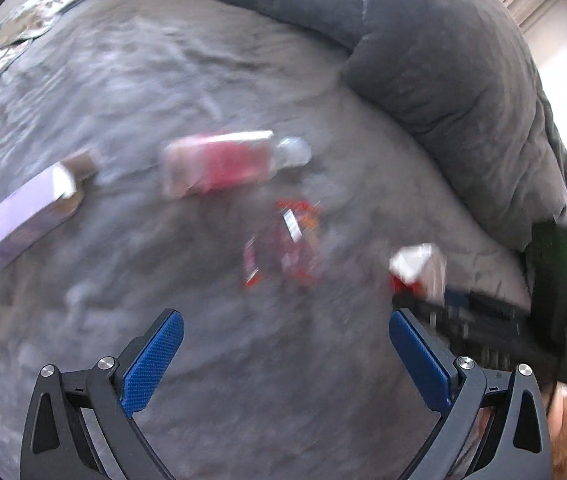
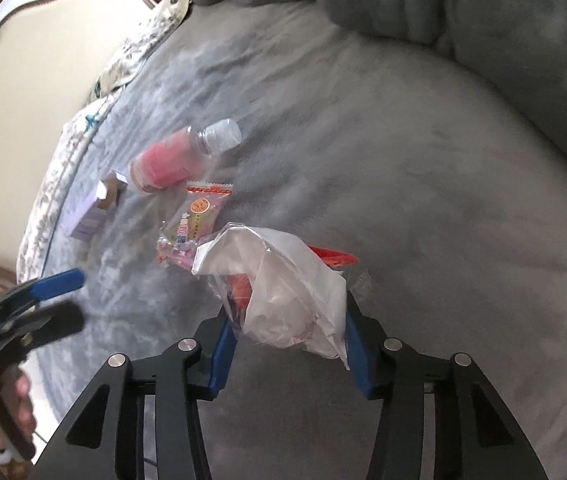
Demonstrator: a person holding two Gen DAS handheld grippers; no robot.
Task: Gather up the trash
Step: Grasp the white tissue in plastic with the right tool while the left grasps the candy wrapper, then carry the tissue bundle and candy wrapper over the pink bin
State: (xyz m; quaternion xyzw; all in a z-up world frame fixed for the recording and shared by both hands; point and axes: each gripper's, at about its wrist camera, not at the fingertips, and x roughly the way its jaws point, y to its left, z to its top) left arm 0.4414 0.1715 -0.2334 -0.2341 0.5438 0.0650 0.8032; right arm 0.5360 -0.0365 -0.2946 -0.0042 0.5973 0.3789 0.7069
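Observation:
On the grey bed (image 1: 163,80) lie a pink-labelled plastic bottle (image 1: 223,162), a lilac carton (image 1: 23,216) and a clear red-printed snack wrapper (image 1: 287,244). My left gripper (image 1: 285,330) is open and empty, a little short of the wrapper. My right gripper (image 2: 289,312) is shut on a crumpled white and clear plastic bag (image 2: 283,292) with red inside; it shows at the left wrist view's right (image 1: 419,268). In the right wrist view the bottle (image 2: 179,158), carton (image 2: 95,208) and wrapper (image 2: 195,220) lie beyond the bag.
A thick grey duvet (image 1: 443,60) is bunched along the far and right side of the bed. A floral pillow (image 2: 135,52) lies at the head end. The left gripper (image 2: 59,280) shows at the left in the right wrist view.

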